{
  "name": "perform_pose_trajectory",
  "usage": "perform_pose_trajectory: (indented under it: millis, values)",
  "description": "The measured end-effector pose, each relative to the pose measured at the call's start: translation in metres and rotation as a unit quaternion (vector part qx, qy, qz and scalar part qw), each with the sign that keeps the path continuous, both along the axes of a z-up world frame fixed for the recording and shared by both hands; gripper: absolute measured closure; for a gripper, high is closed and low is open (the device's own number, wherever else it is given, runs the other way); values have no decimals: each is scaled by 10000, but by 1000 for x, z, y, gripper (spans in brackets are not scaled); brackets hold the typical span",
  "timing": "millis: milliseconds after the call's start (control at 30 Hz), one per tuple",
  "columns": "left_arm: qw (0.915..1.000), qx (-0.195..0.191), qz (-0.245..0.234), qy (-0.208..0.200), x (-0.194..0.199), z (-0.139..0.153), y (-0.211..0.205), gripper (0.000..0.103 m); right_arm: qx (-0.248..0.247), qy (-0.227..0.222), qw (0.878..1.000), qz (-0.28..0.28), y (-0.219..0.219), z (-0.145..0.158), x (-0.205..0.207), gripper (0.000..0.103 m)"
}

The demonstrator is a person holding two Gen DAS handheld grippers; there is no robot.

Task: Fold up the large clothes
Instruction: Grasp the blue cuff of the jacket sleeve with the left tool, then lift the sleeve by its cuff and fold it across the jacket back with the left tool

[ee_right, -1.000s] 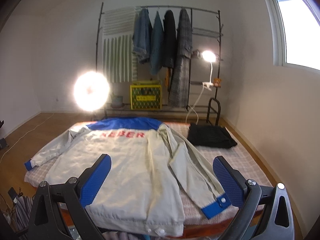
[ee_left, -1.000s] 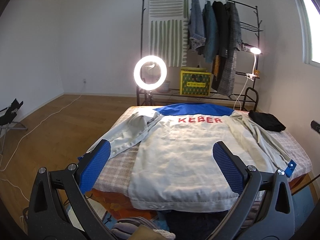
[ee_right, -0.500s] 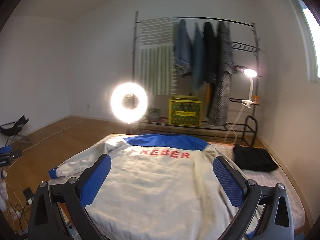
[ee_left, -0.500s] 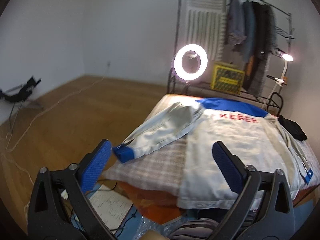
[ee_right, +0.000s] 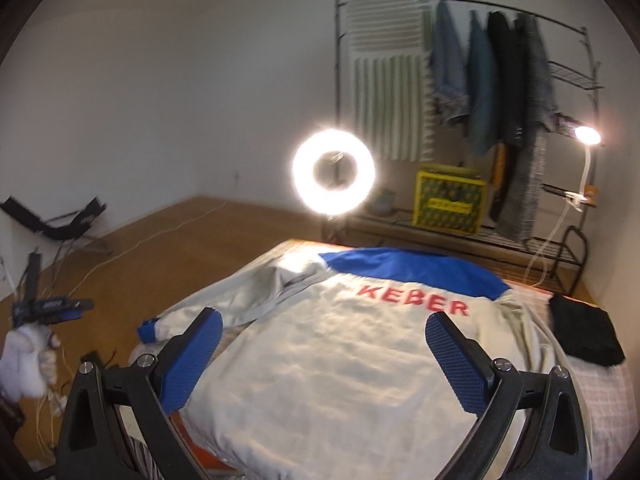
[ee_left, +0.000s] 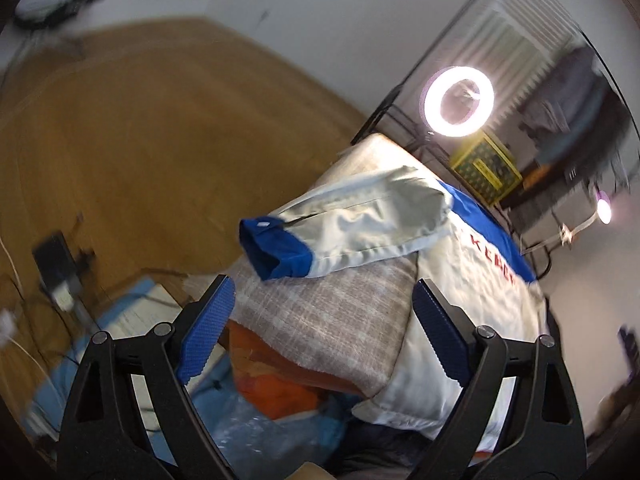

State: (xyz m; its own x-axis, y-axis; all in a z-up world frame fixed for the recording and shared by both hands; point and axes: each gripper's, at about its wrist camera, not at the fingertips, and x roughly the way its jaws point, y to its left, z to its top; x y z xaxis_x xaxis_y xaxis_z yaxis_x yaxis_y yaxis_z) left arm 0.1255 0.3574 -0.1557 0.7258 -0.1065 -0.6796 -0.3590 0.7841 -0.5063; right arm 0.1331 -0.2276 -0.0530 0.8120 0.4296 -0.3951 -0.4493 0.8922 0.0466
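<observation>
A large pale grey jacket [ee_right: 340, 364] with a blue yoke and red letters lies back-up, spread flat on the checked bed [ee_left: 320, 320]. Its left sleeve [ee_left: 360, 220] lies across the bed corner, the blue cuff [ee_left: 276, 250] at the edge. My left gripper [ee_left: 322, 304] hovers just short of that cuff, tilted down; its jaws are closing, with nothing but the bed corner showing between them. My right gripper [ee_right: 322, 332] hangs above the jacket's lower back, open and empty.
A lit ring light [ee_right: 334, 172] stands beyond the bed, with a clothes rack [ee_right: 500, 92], a yellow crate [ee_right: 450, 202] and a clip lamp [ee_right: 586, 136]. A folded black garment [ee_right: 586, 330] lies on the bed's right side. Cables, papers and bags [ee_left: 132, 320] clutter the floor at the near left corner.
The left gripper swung left and down, rolling, from the jacket's hem to the left sleeve cuff. The right gripper slid left from the right sleeve to over the jacket's back.
</observation>
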Motion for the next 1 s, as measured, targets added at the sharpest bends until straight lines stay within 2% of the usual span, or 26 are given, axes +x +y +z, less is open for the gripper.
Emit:
perform_pose_trajectory:
  millis: [133,300,533,667,733,767,800,833,867,933,967,1000]
  values:
    - [9976,-643,125,229,30,-38,24,11,-219,-71,9995,232,15,-12,11,1]
    - [9880,-1415,419,457,69,-89,48,11,-390,-30,9983,431,30,-26,29,1]
    - [9768,-1850,797,732,111,-142,69,11,-539,170,9968,565,36,-44,50,1]
    - [9752,-1901,774,829,129,-159,68,11,-537,312,9969,477,30,-51,59,2]
    - [9737,-1979,759,834,135,-164,66,23,-538,395,9969,413,25,-55,63,2]
    - [9733,-1991,780,836,137,-166,65,25,-546,426,9969,386,24,-56,64,2]
    - [9731,-1996,798,826,139,-166,64,32,-561,466,9967,356,22,-58,66,2]
    - [9733,-2002,795,797,141,-166,62,46,-566,492,9966,338,21,-59,67,2]
    - [9739,-1976,788,789,142,-165,61,53,-565,506,9966,331,20,-60,67,2]
    - [9777,-1786,800,763,143,-159,58,76,-557,529,9965,329,19,-61,69,2]
    - [9792,-1721,783,731,143,-156,58,80,-555,532,9965,339,19,-61,69,2]
    - [9817,-1606,769,676,143,-150,56,90,-554,537,9964,359,19,-61,69,3]
